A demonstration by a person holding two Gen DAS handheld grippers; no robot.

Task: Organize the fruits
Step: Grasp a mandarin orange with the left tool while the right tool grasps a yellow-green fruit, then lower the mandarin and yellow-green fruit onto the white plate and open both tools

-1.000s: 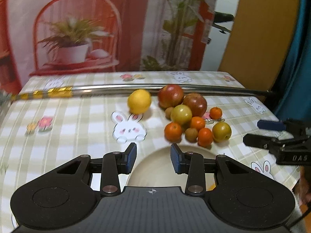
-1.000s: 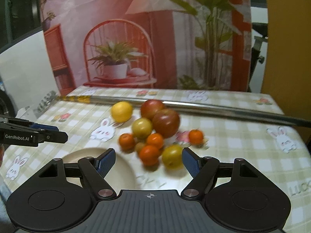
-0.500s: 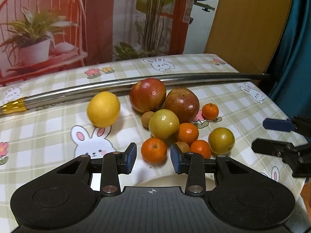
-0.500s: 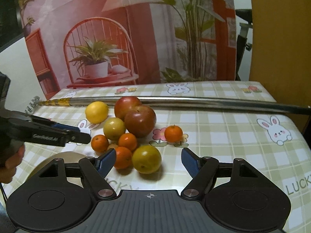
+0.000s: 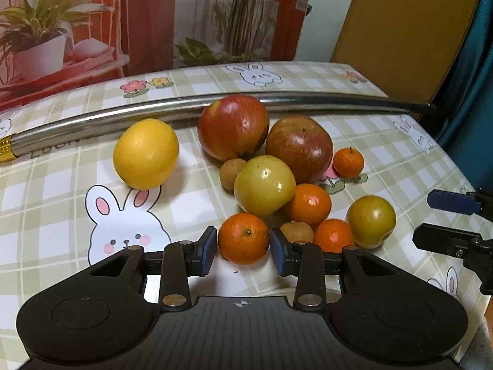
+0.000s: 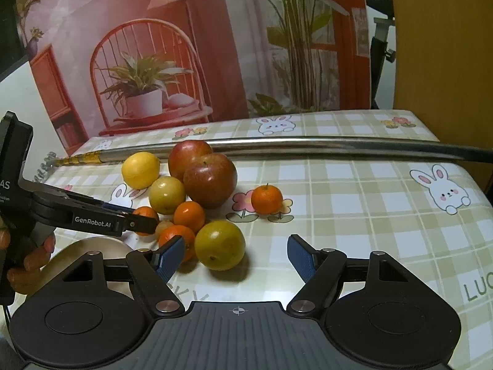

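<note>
The sorting looks barely begun: every fruit lies loose on the checked tablecloth (image 5: 61, 185), and the plate (image 6: 92, 246), low beside the right gripper's left finger, shows no fruit on its visible part. Ahead of the fingers sit two red apples (image 5: 234, 126), a lemon (image 5: 146, 152), two yellow-green fruits (image 5: 265, 185), then small tangerines. The left gripper (image 5: 243, 248) has its fingers spread around the nearest tangerine (image 5: 243, 237), not visibly pinching. The right gripper (image 6: 235, 257) stands wide apart, a yellow-green fruit (image 6: 220, 243) between its fingers. Only the right view shows the plate and the hand (image 6: 27, 259); only the left shows that tangerine bracketed
</note>
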